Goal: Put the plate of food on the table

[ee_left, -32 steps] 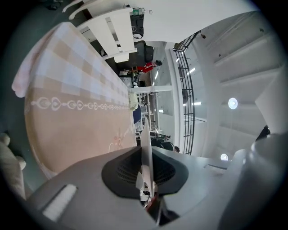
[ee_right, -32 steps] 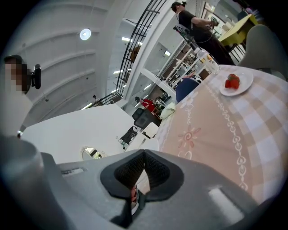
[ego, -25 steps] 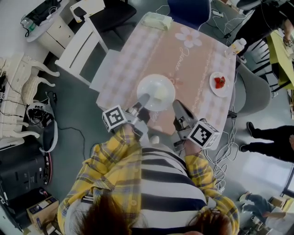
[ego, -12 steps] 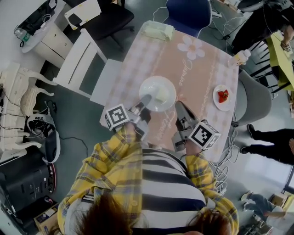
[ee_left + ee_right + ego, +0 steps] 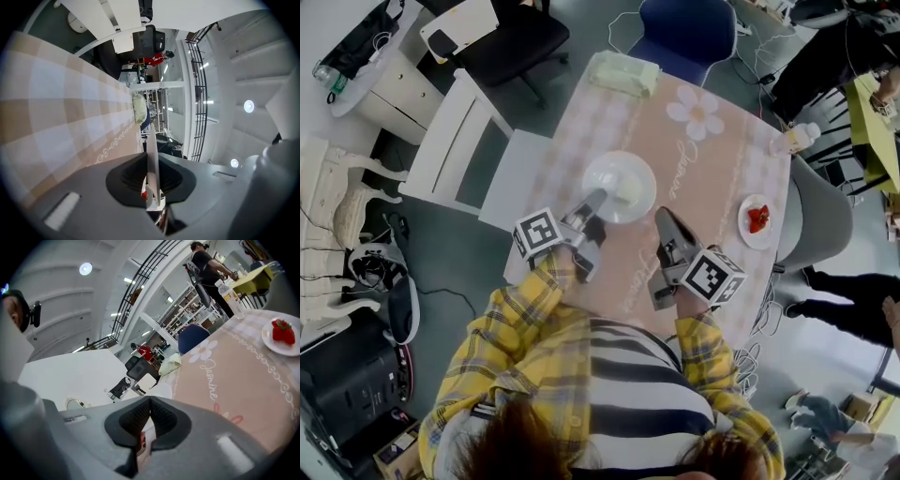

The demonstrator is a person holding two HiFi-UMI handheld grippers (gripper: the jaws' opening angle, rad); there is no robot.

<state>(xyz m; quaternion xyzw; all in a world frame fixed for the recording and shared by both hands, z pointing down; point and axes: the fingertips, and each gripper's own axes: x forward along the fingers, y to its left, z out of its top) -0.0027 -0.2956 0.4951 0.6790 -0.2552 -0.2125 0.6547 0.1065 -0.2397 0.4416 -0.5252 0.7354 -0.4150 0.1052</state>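
A white plate [image 5: 614,176] with a pale piece of food [image 5: 630,191] is held over the near half of the pink checked table [image 5: 712,169]. My left gripper [image 5: 601,197] is shut on the plate's near-left rim. In the left gripper view the plate [image 5: 153,150] shows edge-on, pinched between the jaws of the left gripper [image 5: 151,180]. My right gripper [image 5: 661,216] hovers just right of the plate, apart from it. In the right gripper view the right gripper [image 5: 150,401] has its pads together with nothing between them.
A small plate of strawberries [image 5: 757,221] lies near the table's right edge, with a bottle [image 5: 797,138] beyond it. A pale green bundle [image 5: 623,73] sits at the far end. A blue chair [image 5: 686,28], a grey chair [image 5: 814,202] and a white bench [image 5: 455,141] surround the table.
Both grippers and the plate have moved farther in over the table, away from its near edge. The left grip on the plate has held; the right jaws have stayed shut.
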